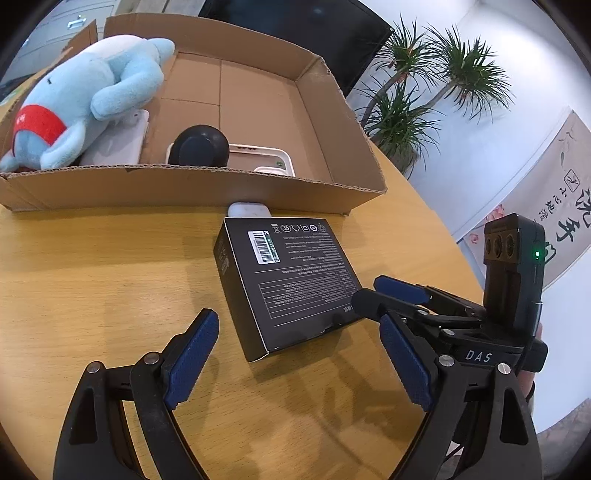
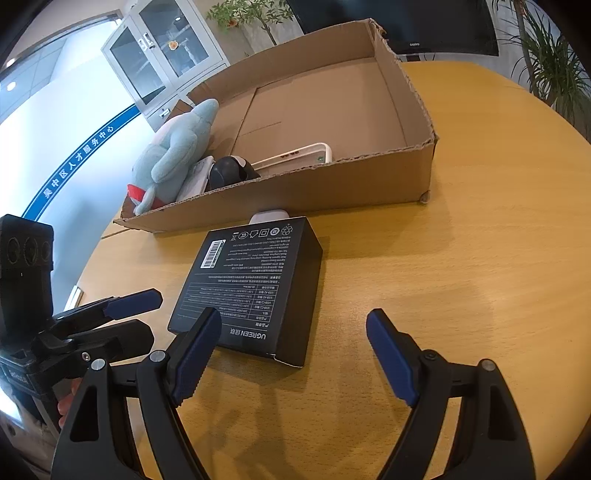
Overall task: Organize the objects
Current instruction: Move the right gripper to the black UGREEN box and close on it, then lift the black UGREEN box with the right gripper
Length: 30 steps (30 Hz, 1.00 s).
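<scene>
A black retail box (image 1: 291, 280) (image 2: 255, 280) lies flat on the wooden table (image 1: 92, 277), printed back up. A small white object (image 1: 248, 210) (image 2: 267, 216) peeks out behind it, against the cardboard box wall (image 1: 184, 188) (image 2: 295, 188). My left gripper (image 1: 297, 317) (image 2: 153, 314) is open, with the black box's near corner just ahead of its blue pads. My right gripper (image 2: 293, 315) (image 1: 365, 291) is open too, at the box's near edge from the other side. Neither grips anything. Whether a finger touches the box I cannot tell.
Inside the cardboard box lie a light-blue plush toy (image 1: 85, 96) (image 2: 173, 151) on a flat white item (image 1: 118, 144), a black round object (image 1: 199, 146) and a white device (image 1: 266, 155). Potted plants (image 1: 424, 92) and a dark screen (image 1: 314, 29) stand beyond the table's round edge.
</scene>
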Each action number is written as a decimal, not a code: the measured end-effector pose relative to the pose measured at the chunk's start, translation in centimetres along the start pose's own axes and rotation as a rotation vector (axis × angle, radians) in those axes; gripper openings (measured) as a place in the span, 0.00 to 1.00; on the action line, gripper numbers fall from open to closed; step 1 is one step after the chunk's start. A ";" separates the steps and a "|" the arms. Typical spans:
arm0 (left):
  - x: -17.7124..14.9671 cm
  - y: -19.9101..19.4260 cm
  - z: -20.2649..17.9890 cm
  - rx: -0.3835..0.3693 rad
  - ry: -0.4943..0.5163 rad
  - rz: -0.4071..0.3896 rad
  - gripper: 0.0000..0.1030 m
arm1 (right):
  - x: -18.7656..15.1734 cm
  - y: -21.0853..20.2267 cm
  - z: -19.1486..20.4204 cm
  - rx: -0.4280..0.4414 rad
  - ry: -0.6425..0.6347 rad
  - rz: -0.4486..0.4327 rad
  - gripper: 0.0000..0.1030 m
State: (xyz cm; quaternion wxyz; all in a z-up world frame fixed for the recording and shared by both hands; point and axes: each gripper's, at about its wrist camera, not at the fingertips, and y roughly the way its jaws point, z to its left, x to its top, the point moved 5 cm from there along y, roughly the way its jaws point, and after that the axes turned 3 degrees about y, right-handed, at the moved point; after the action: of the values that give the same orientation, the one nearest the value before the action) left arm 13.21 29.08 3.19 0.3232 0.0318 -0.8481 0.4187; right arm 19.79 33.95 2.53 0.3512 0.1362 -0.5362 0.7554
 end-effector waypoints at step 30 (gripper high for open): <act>0.4 4.4 0.9 -0.022 -0.009 0.080 0.73 | 1.5 2.4 0.9 0.142 -0.029 0.094 0.43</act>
State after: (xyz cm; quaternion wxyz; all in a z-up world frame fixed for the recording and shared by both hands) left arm 10.98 31.35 -0.01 0.3026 -0.0037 -0.8547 0.4218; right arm 16.95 33.26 2.07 0.2970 0.1464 -0.4923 0.8050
